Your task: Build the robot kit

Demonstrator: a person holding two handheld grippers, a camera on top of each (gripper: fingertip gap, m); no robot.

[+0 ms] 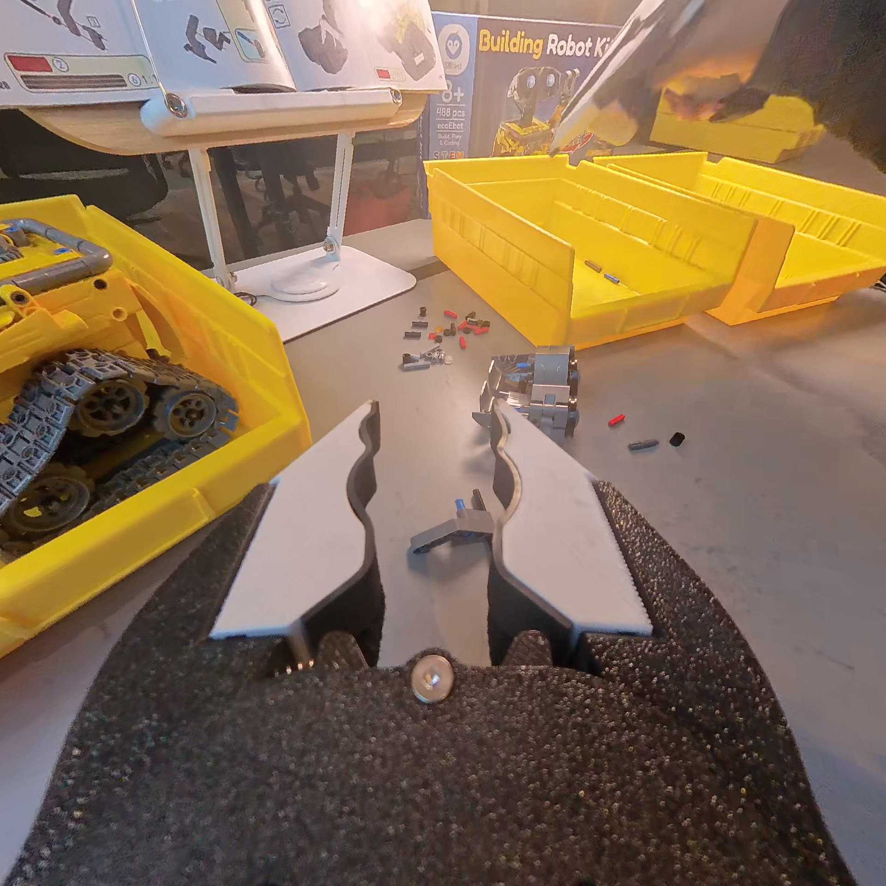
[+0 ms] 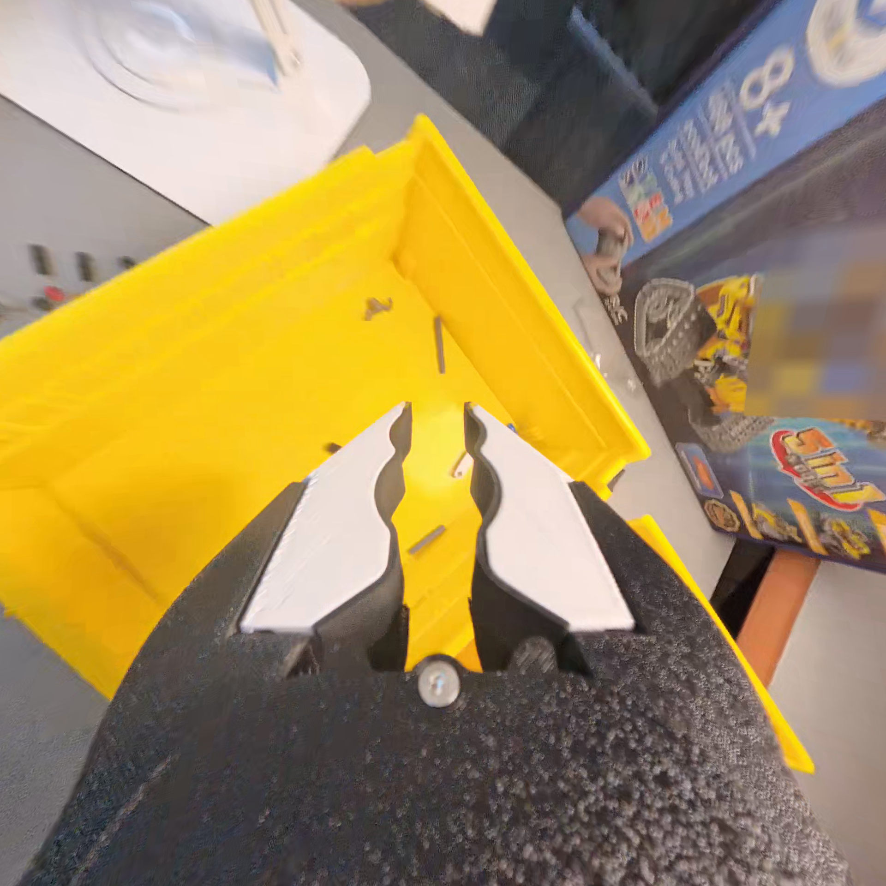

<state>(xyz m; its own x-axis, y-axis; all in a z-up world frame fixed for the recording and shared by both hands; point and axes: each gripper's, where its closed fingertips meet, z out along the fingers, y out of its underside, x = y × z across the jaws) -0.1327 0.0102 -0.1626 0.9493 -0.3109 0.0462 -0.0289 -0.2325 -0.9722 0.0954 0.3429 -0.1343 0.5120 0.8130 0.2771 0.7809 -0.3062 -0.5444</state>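
Observation:
My left gripper is open and low over the grey table. A small grey bent piece with a blue pin lies on the table between its fingers, close against the right finger. A grey block assembly stands just beyond the right fingertip. My right gripper is open and empty, hovering over a yellow bin that holds a few small grey pins. It also shows blurred in the left wrist view at the top right, above the yellow bins.
A yellow bin at the left holds a yellow tracked vehicle. A pile of small red and black parts lies ahead, with loose pins to the right. A white stand carries a manual. The kit box stands behind the bins. My right fingertips sit around 40 centimetres from my left ones.

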